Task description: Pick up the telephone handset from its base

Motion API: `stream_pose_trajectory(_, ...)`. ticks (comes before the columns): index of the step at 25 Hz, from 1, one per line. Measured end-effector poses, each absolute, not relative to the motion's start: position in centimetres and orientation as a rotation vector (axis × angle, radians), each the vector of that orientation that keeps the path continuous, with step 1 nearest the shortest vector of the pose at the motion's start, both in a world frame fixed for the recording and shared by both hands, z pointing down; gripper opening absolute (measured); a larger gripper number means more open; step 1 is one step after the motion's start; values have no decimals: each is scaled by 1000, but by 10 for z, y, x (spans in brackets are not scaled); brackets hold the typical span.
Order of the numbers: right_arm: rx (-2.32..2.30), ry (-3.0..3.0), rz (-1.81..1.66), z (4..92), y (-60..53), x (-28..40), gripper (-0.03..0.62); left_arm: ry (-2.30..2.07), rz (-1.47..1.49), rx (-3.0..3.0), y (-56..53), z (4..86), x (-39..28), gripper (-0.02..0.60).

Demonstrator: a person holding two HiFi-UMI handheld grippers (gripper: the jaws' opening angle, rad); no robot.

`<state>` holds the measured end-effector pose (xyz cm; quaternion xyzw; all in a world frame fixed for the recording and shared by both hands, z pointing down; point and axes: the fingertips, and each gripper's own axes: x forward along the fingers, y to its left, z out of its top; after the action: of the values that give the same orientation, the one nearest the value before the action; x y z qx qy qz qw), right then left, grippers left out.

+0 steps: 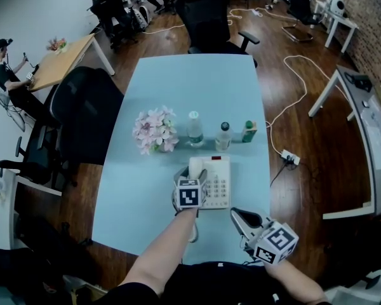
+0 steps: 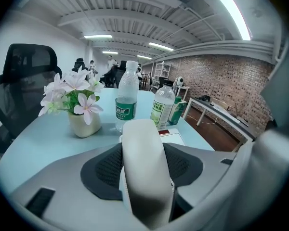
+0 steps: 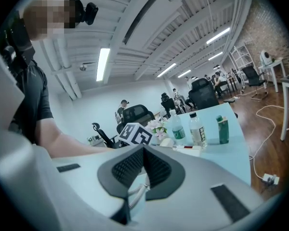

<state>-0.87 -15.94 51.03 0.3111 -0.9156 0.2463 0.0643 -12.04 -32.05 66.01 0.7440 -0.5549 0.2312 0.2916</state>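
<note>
The white telephone base [image 1: 220, 183] with its keypad sits near the front of the light blue table [image 1: 178, 88]. My left gripper [image 1: 192, 179] is over the base's left side, shut on the white handset [image 1: 197, 168]. In the left gripper view the handset [image 2: 142, 148] fills the gap between the dark pads [image 2: 103, 170], and the base [image 2: 176, 137] shows just behind it. My right gripper [image 1: 237, 213] hovers at the table's front edge, right of the phone. In the right gripper view its jaws [image 3: 143, 153] meet with nothing held, and the coiled cord [image 3: 137, 191] shows below them.
Behind the phone stand a pot of pink flowers [image 1: 155, 131], two clear bottles [image 1: 194, 129] [image 1: 223, 136] and a green carton [image 1: 249, 131]. Black office chairs [image 1: 82, 116] flank the table's left and far end. A white cable [image 1: 292, 107] and power strip lie on the floor at right.
</note>
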Motion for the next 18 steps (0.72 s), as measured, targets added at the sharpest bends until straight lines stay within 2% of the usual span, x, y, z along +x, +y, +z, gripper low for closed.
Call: stream_pose_trajectory(18,1080,-2776,621,481,-110,-24,15,-1378,379,2261,-266,549,-126,244)
